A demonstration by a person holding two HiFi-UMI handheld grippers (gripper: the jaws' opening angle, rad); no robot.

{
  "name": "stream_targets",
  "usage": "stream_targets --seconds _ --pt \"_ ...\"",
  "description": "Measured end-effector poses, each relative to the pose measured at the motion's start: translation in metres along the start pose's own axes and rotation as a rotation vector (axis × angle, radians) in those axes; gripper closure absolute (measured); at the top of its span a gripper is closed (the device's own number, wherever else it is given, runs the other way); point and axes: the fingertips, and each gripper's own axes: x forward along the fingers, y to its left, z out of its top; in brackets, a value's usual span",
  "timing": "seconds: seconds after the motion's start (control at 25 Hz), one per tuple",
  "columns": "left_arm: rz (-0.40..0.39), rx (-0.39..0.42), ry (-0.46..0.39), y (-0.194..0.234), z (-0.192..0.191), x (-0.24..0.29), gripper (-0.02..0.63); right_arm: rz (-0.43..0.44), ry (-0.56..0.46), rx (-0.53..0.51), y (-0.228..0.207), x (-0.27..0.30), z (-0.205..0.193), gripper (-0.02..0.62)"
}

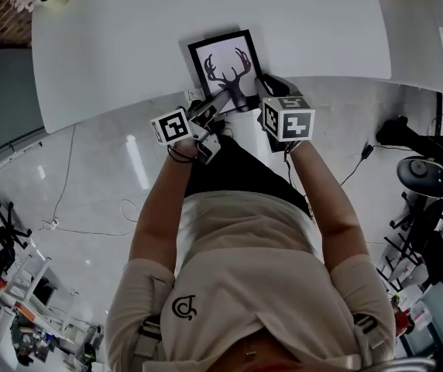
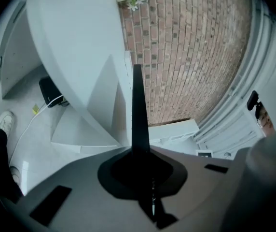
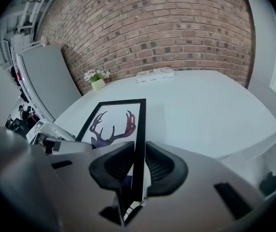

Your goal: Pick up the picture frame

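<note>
Left gripper (image 1: pixel 218 108) and right gripper (image 1: pixel 263 85) both pinch the picture frame (image 1: pixel 225 62) at the table's (image 1: pixel 128 37) near edge; such thin-edge holds could let it twist or slip free when lifted.

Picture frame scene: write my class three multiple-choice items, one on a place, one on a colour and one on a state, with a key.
1. Where does the pot stand?
A. on the floor
B. on the table, at a far corner
C. on a shelf

2. What colour is the border of the frame?
A. white
B. red
C. black

3. How do the jaws of the right gripper stand?
A. shut on the frame's edge
B. wide open and empty
C. shut on the pot

Key: 1 B, the pot sits on the table's far corner by the brick wall; 2 C, its border is black; 3 A, the jaws clamp the frame's edge.
</note>
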Motion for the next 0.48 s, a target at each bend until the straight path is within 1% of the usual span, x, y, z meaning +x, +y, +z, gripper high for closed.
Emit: stream_targets --seconds 0.12,0.28,0.48 --pt "0.064 0.07 -0.025 -0.006 0.01 -0.004 0.584 0.019 -0.041 0.008 0.004 -0.006 0.014 0.514" --pt "0.102 0.152 -0.057 -0.025 0.017 -0.008 0.584 0.044 -0.086 -0.022 0.007 -0.022 0.034 0.52" --pt "0.227 0.335 -0.095 -0.047 0.041 -0.028 0.584 0.09 -0.129 -0.067 0.023 -0.032 0.054 0.576"
